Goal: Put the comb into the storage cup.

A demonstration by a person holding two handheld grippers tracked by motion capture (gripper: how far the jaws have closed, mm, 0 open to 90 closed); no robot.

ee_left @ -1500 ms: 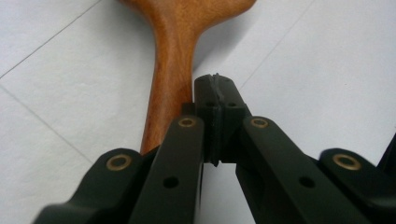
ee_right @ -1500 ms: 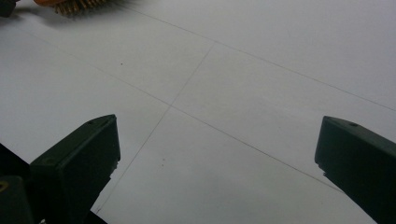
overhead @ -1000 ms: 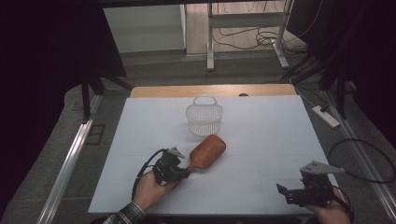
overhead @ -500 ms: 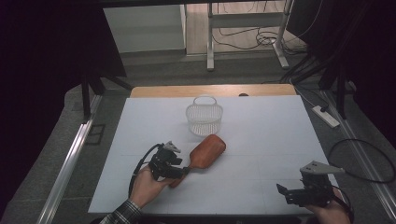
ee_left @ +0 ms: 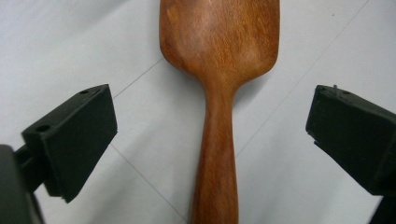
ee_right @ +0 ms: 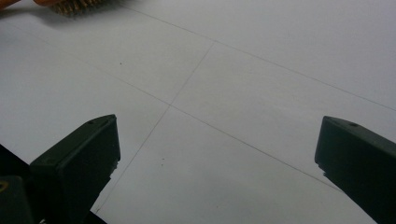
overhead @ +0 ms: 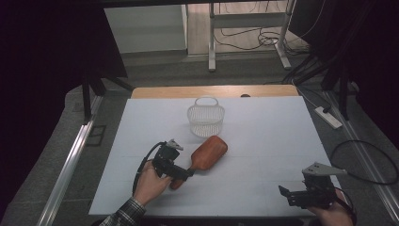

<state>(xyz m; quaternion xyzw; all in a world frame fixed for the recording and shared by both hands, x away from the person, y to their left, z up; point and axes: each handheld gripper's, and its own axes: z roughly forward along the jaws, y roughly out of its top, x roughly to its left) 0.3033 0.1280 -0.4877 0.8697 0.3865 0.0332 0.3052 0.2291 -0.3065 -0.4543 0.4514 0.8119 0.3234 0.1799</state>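
While the left gripper [overhead: 188,173] rests low over the white table [overhead: 263,136], its jaws stand wide apart and have just been opening, with the handle of the wooden brush [overhead: 207,154] between them but touched by neither pad. In the left gripper view the brush [ee_left: 219,84] runs straight up the middle, its handle passing between the two black jaws with clear white surface on each side, and its broad head lies beyond the jaw tips. Seen from the high view, the brush lies flat on the table, a little left of the middle and nearer to the front edge than to the far edge, its head pointing toward the white wire basket [overhead: 206,117], which stands just behind it. The left hand [overhead: 149,181] holds the gripper from the front edge side. The right gripper [overhead: 285,194] is near the front right corner of the table, well apart from the brush, and its jaws are also spread over bare surface.
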